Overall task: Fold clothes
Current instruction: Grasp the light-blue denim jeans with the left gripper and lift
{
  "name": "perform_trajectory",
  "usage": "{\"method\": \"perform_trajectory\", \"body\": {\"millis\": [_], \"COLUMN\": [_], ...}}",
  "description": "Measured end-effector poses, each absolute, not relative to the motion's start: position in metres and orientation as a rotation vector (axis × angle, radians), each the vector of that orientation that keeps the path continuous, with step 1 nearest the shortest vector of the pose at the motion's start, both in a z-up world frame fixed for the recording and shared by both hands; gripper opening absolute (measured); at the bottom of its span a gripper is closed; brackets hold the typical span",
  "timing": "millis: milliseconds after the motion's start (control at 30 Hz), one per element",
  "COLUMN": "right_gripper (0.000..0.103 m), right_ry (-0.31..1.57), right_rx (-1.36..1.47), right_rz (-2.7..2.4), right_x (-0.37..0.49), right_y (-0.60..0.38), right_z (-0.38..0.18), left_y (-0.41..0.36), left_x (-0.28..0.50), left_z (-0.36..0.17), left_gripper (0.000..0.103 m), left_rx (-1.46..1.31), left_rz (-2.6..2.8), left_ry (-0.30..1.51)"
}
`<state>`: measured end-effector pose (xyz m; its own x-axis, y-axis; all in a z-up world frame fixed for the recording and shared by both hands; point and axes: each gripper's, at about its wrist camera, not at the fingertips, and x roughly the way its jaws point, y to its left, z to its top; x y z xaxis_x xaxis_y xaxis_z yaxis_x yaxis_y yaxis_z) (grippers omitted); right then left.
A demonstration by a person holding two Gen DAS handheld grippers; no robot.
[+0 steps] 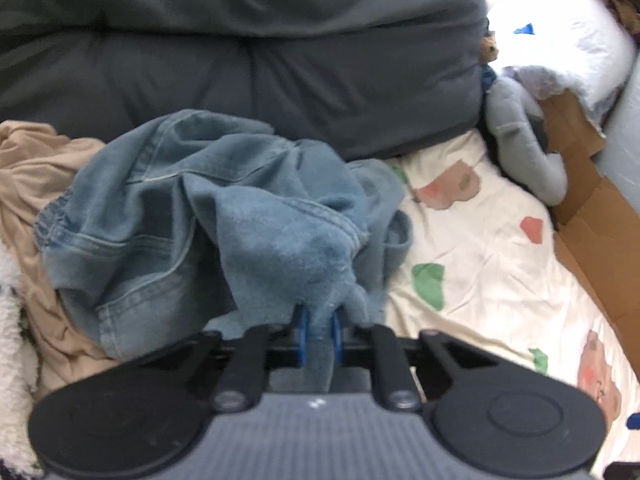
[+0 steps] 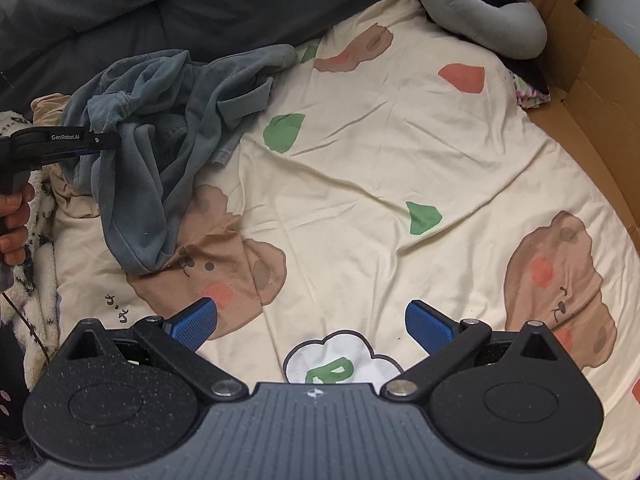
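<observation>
The left gripper (image 1: 319,330) is clamped tight on a fold of the blue denim garment (image 1: 208,216); its blue pads (image 1: 302,330) are almost wholly buried in the cloth, so only thin slivers of them show. From that pinch the garment spreads away toward 11 o'clock in a crumpled heap, and its shape is hard to read: a stitched hem and seams show, but which part is gripped cannot be told. The left wrist view is soft with blur. A tan cloth (image 1: 24,152) lies under the heap at 9 o'clock, cut off by the frame edge, and a dark grey duvet (image 1: 240,60) fills 12 o'clock.

The right gripper (image 2: 311,324) stands wide open with nothing between its pads (image 2: 194,324), hovering over the cream printed bedsheet (image 2: 360,168). Only this view shows the left gripper from the side at 9 o'clock, with bunched denim hanging from its tip and fingers of the person's hand (image 2: 16,216) on its handle, mostly cut off. The garment lies near 10 o'clock, well apart from the open pads. A grey plush toy (image 2: 500,28) at 1 o'clock is partly out of frame, beside brown cardboard (image 2: 592,92) along the right edge.
</observation>
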<state>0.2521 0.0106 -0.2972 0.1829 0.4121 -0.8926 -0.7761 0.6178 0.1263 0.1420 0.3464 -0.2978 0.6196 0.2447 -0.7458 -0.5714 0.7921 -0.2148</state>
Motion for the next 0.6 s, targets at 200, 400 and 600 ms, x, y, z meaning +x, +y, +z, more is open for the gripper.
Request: {"method": "perform_trajectory", "body": {"millis": [200, 400, 600], "right_gripper": [0.103, 0.103, 0.103], "right_ry": [1.093, 1.066, 1.041], "right_rx": [-0.36, -0.306, -0.237], "right_rz": [0.884, 0.925, 0.971], "right_x": [0.255, 0.258, 0.26], "right_y": [0.01, 0.014, 0.02], "right_z": [-0.293, -0.282, -0.27], "left_y": [0.314, 0.284, 0.263], "left_x": [0.147, 0.151, 0.153], "left_z": [-0.279, -0.267, -0.265], "left_gripper": [0.002, 0.001, 0.0], "left_rx": [-0.42, -0.445, -0.46], "left_rz": [0.385, 0.298, 0.238], "left_ry": [0.702, 0.676, 0.675]}}
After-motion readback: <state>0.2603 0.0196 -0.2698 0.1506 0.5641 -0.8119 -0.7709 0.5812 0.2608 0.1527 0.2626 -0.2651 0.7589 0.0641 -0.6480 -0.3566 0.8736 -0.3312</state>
